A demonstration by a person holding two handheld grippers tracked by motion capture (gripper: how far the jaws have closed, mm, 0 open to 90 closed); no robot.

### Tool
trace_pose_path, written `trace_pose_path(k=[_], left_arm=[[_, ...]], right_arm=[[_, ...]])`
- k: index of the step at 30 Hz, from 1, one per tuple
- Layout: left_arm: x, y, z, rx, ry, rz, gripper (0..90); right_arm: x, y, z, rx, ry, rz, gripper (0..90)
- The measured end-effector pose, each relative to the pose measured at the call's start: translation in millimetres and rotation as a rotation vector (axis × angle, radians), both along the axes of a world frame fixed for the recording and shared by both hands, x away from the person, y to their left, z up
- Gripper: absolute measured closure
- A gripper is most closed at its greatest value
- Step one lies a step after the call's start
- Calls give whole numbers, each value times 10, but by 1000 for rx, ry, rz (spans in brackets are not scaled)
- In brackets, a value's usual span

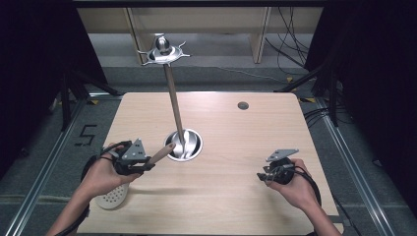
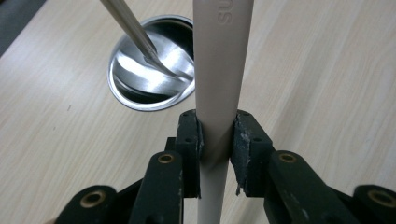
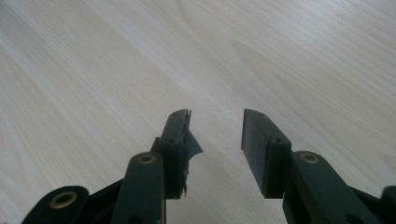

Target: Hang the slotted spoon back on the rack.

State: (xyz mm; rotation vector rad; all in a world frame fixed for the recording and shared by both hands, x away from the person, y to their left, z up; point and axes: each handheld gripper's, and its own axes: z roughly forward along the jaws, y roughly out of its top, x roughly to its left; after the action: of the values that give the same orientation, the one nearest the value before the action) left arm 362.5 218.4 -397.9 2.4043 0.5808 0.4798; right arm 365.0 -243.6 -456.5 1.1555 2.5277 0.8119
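Lifting a beige-handled, perforated white skimmer (image 1: 114, 195) off the wooden bench (image 1: 236, 147), left tool (image 1: 142, 166) clamped on its handle; right tool (image 1: 264, 177) idles, jaws apart; next, judged: tip handle into steel holder cup (image 1: 184, 145).

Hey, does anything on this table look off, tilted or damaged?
Yes. The long metal ladle leans askew in the round steel cup, its bowl hanging high beyond the table's far edge, so it looks tippy. On the right gripper, one black pad is torn and peeling.
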Motion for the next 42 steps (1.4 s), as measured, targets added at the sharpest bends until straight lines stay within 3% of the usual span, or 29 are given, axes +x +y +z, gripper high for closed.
trace_pose_path(k=[5, 6, 7, 10, 11, 12, 16, 17, 18, 19, 20, 25, 28, 34, 37, 40, 42], left_arm=[[-45, 128, 44, -34, -45, 30, 732], [-75, 172, 54, -89, -57, 63, 732], [-75, 172, 54, -89, -57, 63, 732], [-109, 285, 99, -170, -91, 110, 732], [-121, 321, 121, -159, -93, 119, 732], [-128, 334, 112, -196, -103, 131, 732], [-152, 419, 135, -225, -130, 168, 733], [-161, 425, 129, -255, -131, 187, 733], [-161, 425, 129, -255, -131, 187, 733], [-178, 444, 127, -298, -138, 217, 733], [-178, 459, 129, -312, -141, 223, 733], [-191, 521, 151, -370, -179, 265, 734], [-204, 533, 154, -388, -176, 286, 734], [-219, 568, 177, -410, -210, 304, 734], [-253, 554, 181, -437, -185, 338, 734], [-256, 555, 185, -443, -191, 335, 734], [-265, 557, 194, -446, -199, 341, 734]], right_arm=[[0, 8, -17, 13, -12, -6, 617], [0, 6, -14, 10, -11, -2, 617], [0, 7, -14, 11, -10, -3, 617], [-2, 13, -13, 16, -11, -9, 616], [-2, 13, -11, 15, -11, -10, 616], [5, 9, -23, 4, -28, 0, 615], [3, 14, -23, 9, -29, -4, 615], [1, 17, -19, 13, -26, -7, 615], [-3, 18, -11, 21, -16, -10, 615], [-4, 17, -9, 20, -17, -10, 615], [1, 13, -16, 9, -37, -5, 615], [-8, 9, 14, 14, -15, -14, 614], [-10, 9, 12, 14, -14, -15, 614], [-8, 7, 4, 8, -27, -5, 613], [-11, 17, -15, 15, -37, -11, 612], [-8, 16, -16, 12, -41, -8, 612], [-14, 22, -6, 26, -19, -16, 612]])
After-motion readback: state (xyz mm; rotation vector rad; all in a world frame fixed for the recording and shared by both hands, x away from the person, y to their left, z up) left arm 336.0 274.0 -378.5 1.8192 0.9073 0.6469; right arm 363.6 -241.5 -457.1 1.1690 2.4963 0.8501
